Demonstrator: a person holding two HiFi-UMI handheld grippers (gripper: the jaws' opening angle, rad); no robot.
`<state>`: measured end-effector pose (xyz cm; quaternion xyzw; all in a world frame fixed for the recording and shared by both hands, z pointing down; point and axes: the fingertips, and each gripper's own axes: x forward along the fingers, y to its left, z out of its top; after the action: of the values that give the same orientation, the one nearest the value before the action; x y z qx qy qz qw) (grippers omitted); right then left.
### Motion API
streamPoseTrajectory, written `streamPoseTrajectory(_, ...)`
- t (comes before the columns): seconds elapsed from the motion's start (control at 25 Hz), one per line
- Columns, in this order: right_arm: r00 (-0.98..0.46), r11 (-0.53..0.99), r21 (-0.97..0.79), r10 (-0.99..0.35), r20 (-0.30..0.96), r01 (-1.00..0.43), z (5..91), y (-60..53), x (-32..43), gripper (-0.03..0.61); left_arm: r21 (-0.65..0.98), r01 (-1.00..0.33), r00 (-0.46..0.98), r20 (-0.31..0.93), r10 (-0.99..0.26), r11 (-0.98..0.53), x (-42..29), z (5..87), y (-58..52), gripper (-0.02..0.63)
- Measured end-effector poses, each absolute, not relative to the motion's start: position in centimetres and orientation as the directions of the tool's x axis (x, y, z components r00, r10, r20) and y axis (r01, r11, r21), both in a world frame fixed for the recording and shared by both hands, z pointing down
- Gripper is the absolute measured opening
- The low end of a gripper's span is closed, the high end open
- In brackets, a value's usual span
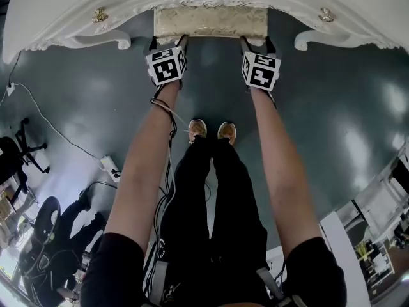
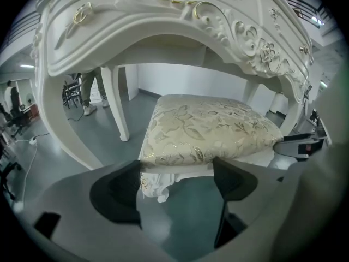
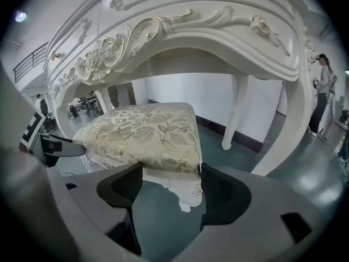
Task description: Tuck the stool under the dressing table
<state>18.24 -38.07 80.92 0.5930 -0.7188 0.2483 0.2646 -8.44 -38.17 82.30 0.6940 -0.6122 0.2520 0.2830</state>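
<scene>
The stool (image 1: 211,21), with a cream and gold floral cushion and carved white legs, stands half under the white carved dressing table (image 1: 77,11). My left gripper (image 1: 169,42) is at its near left corner and my right gripper (image 1: 255,42) at its near right corner. In the left gripper view the jaws of the left gripper (image 2: 177,176) close around the stool (image 2: 207,127) at its corner, pads against the seat edge above a leg. In the right gripper view the right gripper (image 3: 172,182) clamps the other corner of the stool (image 3: 142,127) the same way.
The table's curved legs (image 2: 121,108) (image 3: 232,113) flank the knee space behind the stool. My feet (image 1: 211,132) stand on the dark green floor. A power strip (image 1: 110,166) with cables and an office chair (image 1: 19,152) lie to the left. A person (image 3: 324,91) stands at the far right.
</scene>
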Motion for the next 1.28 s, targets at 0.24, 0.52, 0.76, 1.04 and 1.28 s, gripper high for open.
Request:
streamPoseTrajectory(0.24, -0.150, 0.159, -0.046, -0.736, 0.660, -0.986, 80.9, -39.9, 18.4, 0.353, 0.094, -0.992, 0.123, 0.682, -0.721, -0.081, -8.3, 82.3, -40.0, 0.433)
streamPoseTrajectory(0.52, -0.152, 0.167, -0.039, -0.746, 0.648, -0.985, 80.8, -42.0, 18.9, 0.353, 0.099, -0.992, 0.128, 0.678, -0.724, -0.083, -7.7, 82.2, -41.9, 0.433)
streamPoseTrajectory(0.76, -0.160, 0.172, -0.046, -0.744, 0.649, -0.984, 80.7, -42.1, 19.1, 0.353, 0.099, -0.992, 0.126, 0.675, -0.727, -0.080, -7.6, 82.1, -42.1, 0.430)
streamPoseTrajectory(1.04, -0.183, 0.188, -0.059, -0.760, 0.623, -0.980, 78.5, -40.6, 19.0, 0.360, 0.091, -0.990, 0.144, 0.653, -0.744, -0.111, -7.0, 79.7, -40.8, 0.431)
streamPoseTrajectory(1.28, -0.219, 0.234, -0.048, -0.789, 0.574, -0.971, 72.1, -37.9, 18.0, 0.353, 0.056, -0.972, 0.218, 0.584, -0.782, -0.229, -5.3, 73.0, -38.2, 0.430)
